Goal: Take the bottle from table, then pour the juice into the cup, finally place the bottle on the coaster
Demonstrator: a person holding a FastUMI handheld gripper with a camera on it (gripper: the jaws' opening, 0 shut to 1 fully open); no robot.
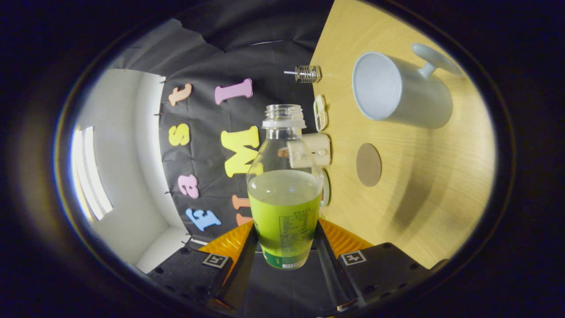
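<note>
The tabletop [423, 194] is a light wood-grain surface. The view is rolled, so the tabletop stands to one side of the tongs as a near-vertical plane, with the booth's black cloth wall [207, 57] beside it.

The cup [399, 90] is a pale mug standing on the tabletop. Its open mouth faces the camera and its handle points away from the bottle. No liquid can be made out inside it.

The bottle [284, 190] is clear plastic, uncapped, and sits between the fingers of the tongs [286, 240], neck pointing forward along them. It is lifted clear of the tabletop. The juice [284, 207] is yellow-green and fills roughly the lower half of the bottle; its surface lies across the bottle's width. A printed label covers the lower body.

The tongs are closed onto the bottle: both fingers press against its lower sides, one at each flank, with the bottle base set back between them.

The coaster [368, 164] is a round brown disc lying flat on the tabletop, between the bottle and the cup, well apart from both, with nothing on it.

A small cream-coloured box [311, 150] stands at the tabletop's far edge, just behind the bottle's shoulder. A small wire-framed item [307, 73] stands at the same edge, further along. Neither can be identified.
</note>
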